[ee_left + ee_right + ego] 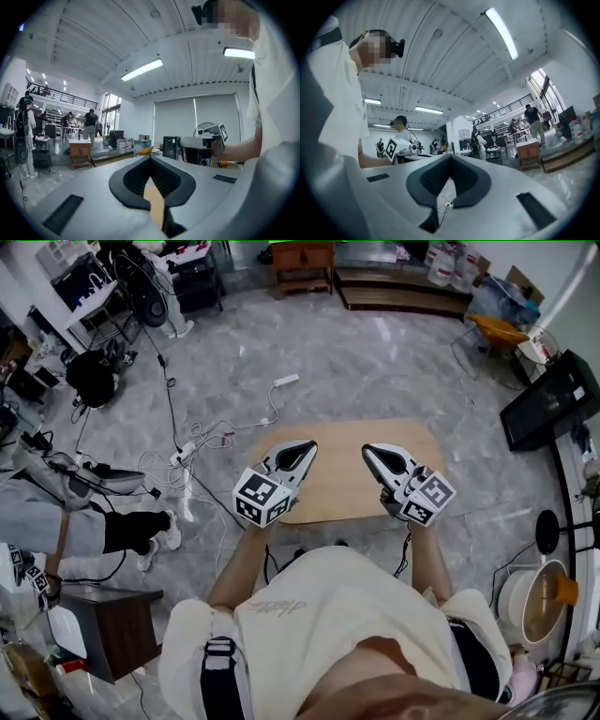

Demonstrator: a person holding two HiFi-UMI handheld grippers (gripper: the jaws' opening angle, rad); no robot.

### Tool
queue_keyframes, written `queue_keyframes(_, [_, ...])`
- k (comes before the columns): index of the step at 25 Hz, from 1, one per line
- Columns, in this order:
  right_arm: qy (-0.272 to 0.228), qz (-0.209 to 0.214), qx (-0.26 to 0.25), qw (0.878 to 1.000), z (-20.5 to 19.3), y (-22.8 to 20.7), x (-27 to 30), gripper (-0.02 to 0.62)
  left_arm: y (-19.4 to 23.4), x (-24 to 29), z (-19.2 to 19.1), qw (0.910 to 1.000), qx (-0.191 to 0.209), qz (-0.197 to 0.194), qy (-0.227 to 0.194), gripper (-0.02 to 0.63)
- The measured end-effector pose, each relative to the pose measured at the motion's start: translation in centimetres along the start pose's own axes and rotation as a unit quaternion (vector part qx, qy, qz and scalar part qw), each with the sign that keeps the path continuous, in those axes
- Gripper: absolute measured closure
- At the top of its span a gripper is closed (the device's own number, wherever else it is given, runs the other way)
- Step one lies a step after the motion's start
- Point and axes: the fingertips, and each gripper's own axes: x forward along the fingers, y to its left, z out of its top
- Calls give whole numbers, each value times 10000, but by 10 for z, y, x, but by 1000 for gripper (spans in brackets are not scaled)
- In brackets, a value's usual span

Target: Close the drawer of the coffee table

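Hovering above the tan, round-cornered coffee table (342, 486), the left hand-held gripper (307, 448) and right hand-held gripper (369, 452) both have jaws pressed together.

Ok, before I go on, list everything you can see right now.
coffee table: one, light wood top, centre, below both grippers; no drawer in sight
cables: a tangle, black and white, on the floor left of the table
power strip: one, white, on the floor beyond the table
wooden cabinet: one, brown, far top
screen: one, black, right edge
bystander's leg: black, white shoe, left
left gripper: grey-white, jaws together, empty
right gripper: grey-white, jaws together, empty
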Motion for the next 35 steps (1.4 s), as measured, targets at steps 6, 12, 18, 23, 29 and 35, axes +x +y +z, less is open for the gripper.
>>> queue_keyframes(6, [-1,-42,-157,9999,2,7,2,603,5,-12,2,9999,76,126,-1,601])
queue_keyframes(12, [248,-233,-200,9992,2,11,2,603,4,-27,3,9991,109,407,-9,601])
queue_keyframes(18, [291,-342,-256,9987,1,7,1,603,2,-27,6,9987,162,476,-29,601])
queue_keyframes(23, [240,-473,-220,9984,0,3,-7,603,-3,-25,3,9987,213,467,46,601])
queue_keyframes(29, [207,-583,-218,9978,-1,2,-13,603,-9,-24,3,9987,251,441,60,601])
queue_keyframes(35, [183,-624,-132,9978,-2,-2,-24,603,-15,-22,1,9988,243,426,97,601])
